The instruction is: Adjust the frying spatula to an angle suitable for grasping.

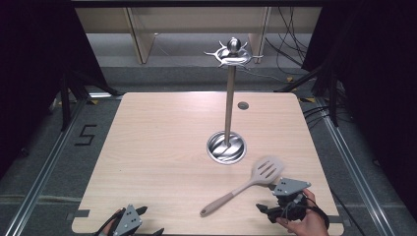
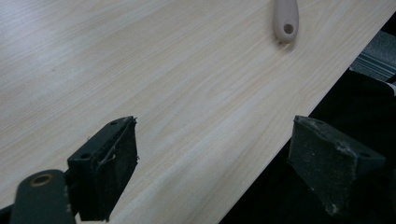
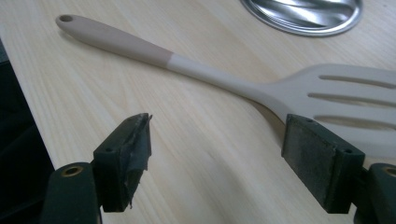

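The spatula (image 1: pixel 243 187) lies flat on the desk (image 1: pixel 162 147) at about five o'clock from the hanging stand (image 1: pixel 227 103), not yet picked up, with the right tool (image 1: pixel 275 204) released beside it and the left tool (image 1: pixel 140 223) released, idle.

Steel utensil stand (image 1: pixel 228 105) standing upright mid-table, round base (image 1: pixel 226 147) resting on wood; light wooden table (image 1: pixel 162 147) lying bare elsewhere; black cables (image 1: pixel 290 49) trailing on floor behind.

beige slotted spatula (image 1: pixel 246 186) lies flat near the table's front edge.
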`<state>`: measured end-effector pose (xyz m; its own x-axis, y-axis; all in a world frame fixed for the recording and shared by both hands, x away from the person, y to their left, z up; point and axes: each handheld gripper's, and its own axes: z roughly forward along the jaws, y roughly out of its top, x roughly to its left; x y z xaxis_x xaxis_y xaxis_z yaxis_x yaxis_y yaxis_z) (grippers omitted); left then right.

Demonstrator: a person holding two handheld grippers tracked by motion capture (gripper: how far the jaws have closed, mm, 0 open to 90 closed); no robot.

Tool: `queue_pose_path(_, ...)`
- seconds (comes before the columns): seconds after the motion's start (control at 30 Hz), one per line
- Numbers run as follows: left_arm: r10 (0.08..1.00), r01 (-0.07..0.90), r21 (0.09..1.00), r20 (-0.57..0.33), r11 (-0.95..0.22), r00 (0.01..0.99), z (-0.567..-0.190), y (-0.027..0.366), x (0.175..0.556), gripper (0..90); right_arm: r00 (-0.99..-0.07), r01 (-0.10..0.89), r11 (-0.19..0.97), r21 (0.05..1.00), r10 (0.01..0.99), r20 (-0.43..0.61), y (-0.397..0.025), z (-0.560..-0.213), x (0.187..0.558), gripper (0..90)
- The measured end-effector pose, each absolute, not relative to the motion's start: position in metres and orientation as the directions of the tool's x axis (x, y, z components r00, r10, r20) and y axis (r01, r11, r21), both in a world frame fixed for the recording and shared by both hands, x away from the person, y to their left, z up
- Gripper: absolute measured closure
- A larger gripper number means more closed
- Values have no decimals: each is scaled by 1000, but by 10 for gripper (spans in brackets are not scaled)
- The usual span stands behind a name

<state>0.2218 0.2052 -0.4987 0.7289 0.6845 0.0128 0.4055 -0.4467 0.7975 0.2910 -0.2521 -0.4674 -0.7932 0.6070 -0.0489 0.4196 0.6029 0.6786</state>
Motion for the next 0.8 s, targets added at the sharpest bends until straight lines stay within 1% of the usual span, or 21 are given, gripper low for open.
queue_pose_path(0.03, 698, 434, 782, 1, -446, 716, -499, 205, 220, 148, -798, 414, 604, 681, 601, -48, -246, -468, 294, 253)
queue_pose_path(0.13, 691, 426, 779, 14, -461, 722, -498, 206, 221, 148, -813, 406, 623, 669, 581, -47, -241, -466, 296, 258)
queue_pose_path(0.17, 693, 424, 780, 18, -461, 721, -498, 206, 221, 148, -819, 386, 627, 677, 571, -61, -239, -467, 298, 266)
queue_pose_path(0.2, 696, 428, 783, 7, -450, 718, -498, 206, 220, 148, -821, 381, 625, 681, 568, -63, -236, -467, 299, 271)
queue_pose_path(0.23, 695, 428, 779, 13, -458, 719, -498, 207, 221, 148, -831, 381, 639, 668, 554, -56, -233, -466, 301, 271)
queue_pose_path(0.33, 693, 426, 780, 14, -459, 721, -498, 206, 221, 148, -833, 377, 640, 670, 551, -57, -229, -467, 302, 271)
queue_pose_path(0.37, 679, 406, 779, 33, -477, 733, -497, 208, 222, 148, -841, 380, 642, 666, 540, -41, -225, -468, 305, 274)
queue_pose_path(0.43, 676, 399, 779, 42, -483, 736, -497, 208, 223, 148, -848, 373, 654, 658, 529, -44, -221, -467, 308, 276)
queue_pose_path(0.47, 676, 399, 779, 42, -483, 736, -497, 208, 223, 148, -848, 373, 654, 658, 529, -44, -221, -467, 308, 276)
queue_pose_path(0.5, 673, 393, 783, 45, -483, 738, -497, 208, 223, 148, -858, 366, 656, 660, 512, -33, -218, -466, 311, 298)
queue_pose_path(0.67, 677, 404, 777, 38, -483, 735, -497, 208, 222, 148, -875, 347, 691, 634, 482, -46, -207, -464, 317, 310)
queue_pose_path(0.7, 682, 408, 780, 33, -475, 730, -497, 208, 222, 148, -888, 327, 700, 635, 458, -48, -203, -465, 320, 310)
queue_pose_path(0.73, 682, 407, 778, 38, -479, 730, -498, 208, 222, 148, -878, 358, 699, 619, 477, -32, -200, -465, 320, 310)
queue_pose_path(0.77, 697, 431, 775, 17, -462, 717, -498, 208, 221, 148, -879, 354, 709, 609, 474, -41, -196, -465, 323, 310)
queue_pose_path(0.8, 697, 431, 775, 17, -462, 717, -498, 208, 221, 148, -879, 354, 709, 609, 474, -41, -196, -465, 323, 310)
